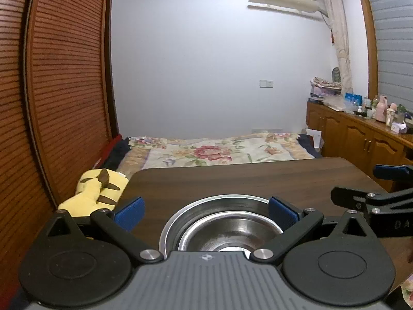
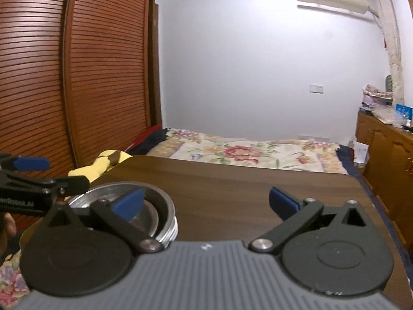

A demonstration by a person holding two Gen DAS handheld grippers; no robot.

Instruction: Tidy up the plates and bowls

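A stack of shiny steel bowls and plates stands on the dark wooden table, near its front edge. My left gripper is open above and just behind the stack, blue pads spread wide on either side, touching nothing. In the right wrist view the same stack shows at the lower left, partly hidden by the left blue pad. My right gripper is open too, to the right of the stack, with only bare table between its fingers. Each gripper shows at the edge of the other's view.
Behind the table lies a bed with a floral cover. A yellow plush toy rests off the table's left corner. Slatted wooden wardrobe doors stand to the left, and a low wooden cabinet with small items to the right.
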